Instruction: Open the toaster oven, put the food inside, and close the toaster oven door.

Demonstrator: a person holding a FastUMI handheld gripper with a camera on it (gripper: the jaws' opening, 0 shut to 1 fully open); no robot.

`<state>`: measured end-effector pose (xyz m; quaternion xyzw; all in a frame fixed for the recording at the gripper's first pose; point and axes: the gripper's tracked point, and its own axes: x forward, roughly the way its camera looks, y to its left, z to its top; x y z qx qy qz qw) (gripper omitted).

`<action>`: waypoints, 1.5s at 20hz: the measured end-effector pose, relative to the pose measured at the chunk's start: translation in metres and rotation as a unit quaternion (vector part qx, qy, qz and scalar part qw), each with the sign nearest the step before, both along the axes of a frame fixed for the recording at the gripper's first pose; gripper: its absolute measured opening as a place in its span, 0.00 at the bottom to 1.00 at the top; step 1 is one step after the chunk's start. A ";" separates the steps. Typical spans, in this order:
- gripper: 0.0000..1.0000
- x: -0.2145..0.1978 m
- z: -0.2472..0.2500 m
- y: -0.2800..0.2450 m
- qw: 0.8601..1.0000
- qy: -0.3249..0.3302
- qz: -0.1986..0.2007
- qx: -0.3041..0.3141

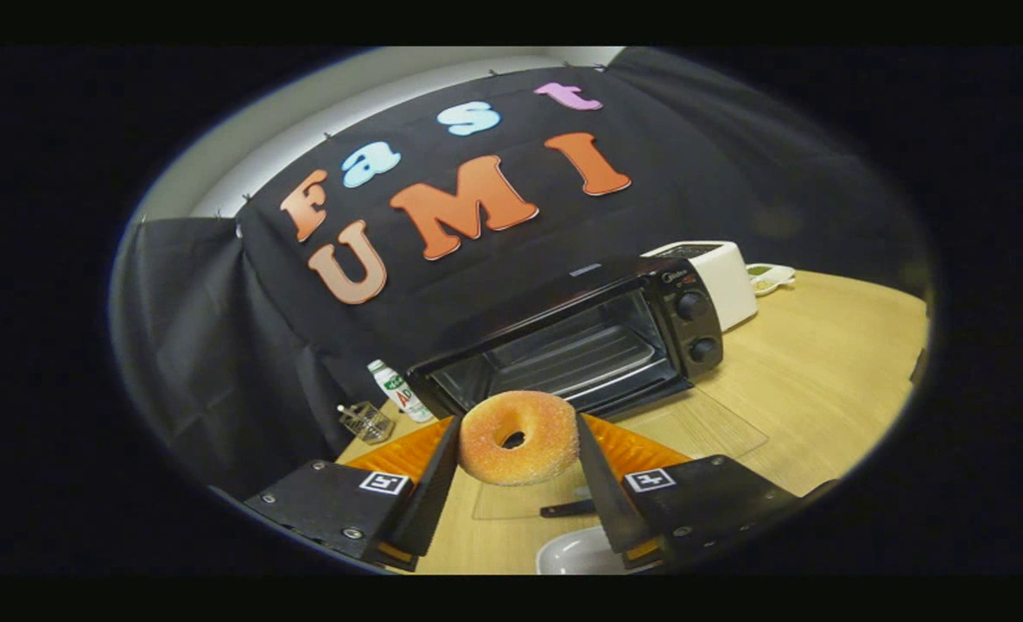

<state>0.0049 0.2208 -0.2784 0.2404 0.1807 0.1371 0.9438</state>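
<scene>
Claw [518, 449] grips doughnut [519, 437] on both sides, held just before the open toaster oven [581, 345]; food-insertion step underway, next likely needs carrying it forward onto the oven's rack.

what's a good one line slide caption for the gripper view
Gripper shut on a sugared doughnut, held just ahead of the open toaster oven on the wooden table.
</scene>
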 end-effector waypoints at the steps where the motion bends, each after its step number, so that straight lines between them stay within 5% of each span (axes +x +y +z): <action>1: 0.76 0.011 -0.003 0.001 1.000 0.007 -0.007 0.008; 6: 0.76 0.058 -0.020 0.011 0.993 0.068 -0.028 0.092; 15: 0.79 0.120 -0.054 0.009 0.980 0.113 -0.074 0.145; 25: 0.83 0.146 -0.060 0.009 0.988 0.098 -0.088 0.077; 30: 0.94 0.142 -0.056 0.014 0.993 0.081 -0.074 0.044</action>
